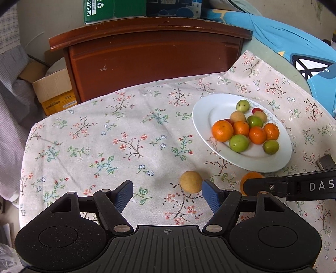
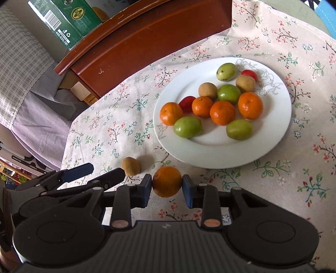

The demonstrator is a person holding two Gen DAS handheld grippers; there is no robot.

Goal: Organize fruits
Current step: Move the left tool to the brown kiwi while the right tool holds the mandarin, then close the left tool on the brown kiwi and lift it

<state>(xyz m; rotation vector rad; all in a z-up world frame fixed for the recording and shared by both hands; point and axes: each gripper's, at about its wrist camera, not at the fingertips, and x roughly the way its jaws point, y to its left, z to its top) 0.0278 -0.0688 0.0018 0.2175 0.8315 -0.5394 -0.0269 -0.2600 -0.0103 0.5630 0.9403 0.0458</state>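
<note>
A white plate (image 1: 201,117) (image 2: 279,130) on the floral cloth holds several oranges, green fruits, tan fruits and small red ones. A loose tan fruit (image 1: 190,181) (image 2: 131,166) lies on the cloth in front of the plate, just ahead of my left gripper's right finger. My left gripper (image 1: 167,193) is open and empty. My right gripper (image 2: 167,185) is shut on an orange (image 2: 167,181), its blue pads touching both sides; the orange (image 1: 250,178) shows partly hidden behind that gripper in the left wrist view.
The floral tablecloth (image 1: 109,147) covers a small table. A brown wooden cabinet (image 1: 151,56) stands behind it with a green box (image 1: 98,10) on top. A cardboard box (image 1: 54,92) sits at the left. Blue fabric (image 1: 294,46) lies at the right.
</note>
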